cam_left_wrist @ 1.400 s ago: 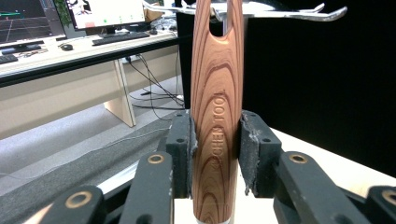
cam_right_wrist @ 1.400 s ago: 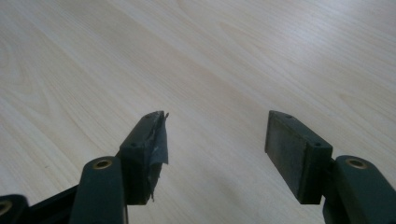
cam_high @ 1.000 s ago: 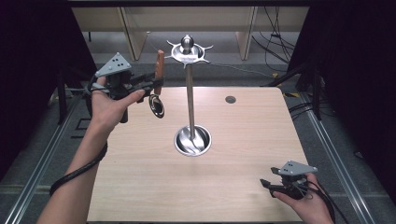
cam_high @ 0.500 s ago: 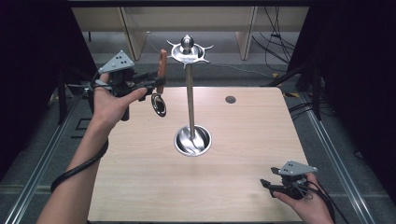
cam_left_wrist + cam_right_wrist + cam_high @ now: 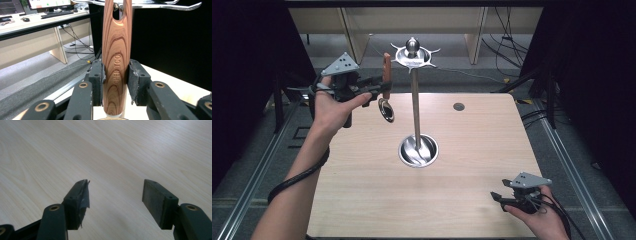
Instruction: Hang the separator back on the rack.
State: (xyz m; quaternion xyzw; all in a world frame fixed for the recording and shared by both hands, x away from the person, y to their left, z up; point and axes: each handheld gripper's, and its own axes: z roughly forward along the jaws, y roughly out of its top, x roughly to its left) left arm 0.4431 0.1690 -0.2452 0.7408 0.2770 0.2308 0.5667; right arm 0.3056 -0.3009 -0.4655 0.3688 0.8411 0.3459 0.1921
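A spoon with a reddish wooden handle [image 5: 386,75] and a steel bowl [image 5: 386,111] hangs upright at the upper left, above the table. My left gripper [image 5: 384,89] is shut on its handle [image 5: 116,62], with a pad pressed against each side. The slot at the handle's top end sits right at a prong [image 5: 116,6] of the steel stand's crown [image 5: 413,54]. The stand's pole [image 5: 415,110] rises from a round steel base [image 5: 418,150] at the table's middle. My right gripper [image 5: 496,197] rests low at the near right corner, open [image 5: 115,192], with bare wood between its jaws.
A small dark round hole [image 5: 458,106] marks the tabletop [image 5: 362,200] right of the pole. Metal rails run along the floor on both sides. Pale shelving [image 5: 357,30] and loose cables lie beyond the far edge.
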